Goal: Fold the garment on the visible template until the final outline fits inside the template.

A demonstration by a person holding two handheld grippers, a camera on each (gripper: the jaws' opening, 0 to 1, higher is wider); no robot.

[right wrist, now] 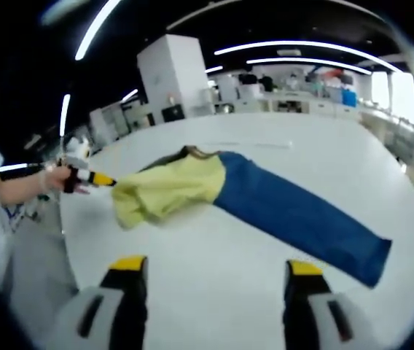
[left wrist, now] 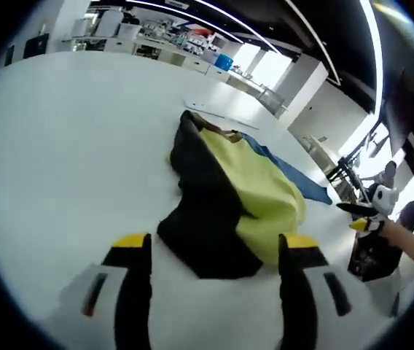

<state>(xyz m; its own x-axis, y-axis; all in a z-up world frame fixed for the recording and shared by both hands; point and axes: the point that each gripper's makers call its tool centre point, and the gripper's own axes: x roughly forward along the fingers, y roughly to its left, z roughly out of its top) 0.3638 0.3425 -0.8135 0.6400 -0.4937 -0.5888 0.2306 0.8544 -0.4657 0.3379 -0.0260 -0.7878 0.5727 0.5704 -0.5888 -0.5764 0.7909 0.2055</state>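
Both the left gripper [left wrist: 214, 255] and right gripper [right wrist: 212, 281] hovered spread and empty near the half-folded garment [right wrist: 214, 191], seemingly poised for another fold.

Left tool [left wrist: 216, 255] and right tool [right wrist: 212, 278] — jaws spread wide, gripping nothing — hover apart.

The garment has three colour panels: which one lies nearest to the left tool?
The black panel. It lies just ahead of the left tool, between its tips, while the yellow panel lies beyond it and the blue panel farthest away.
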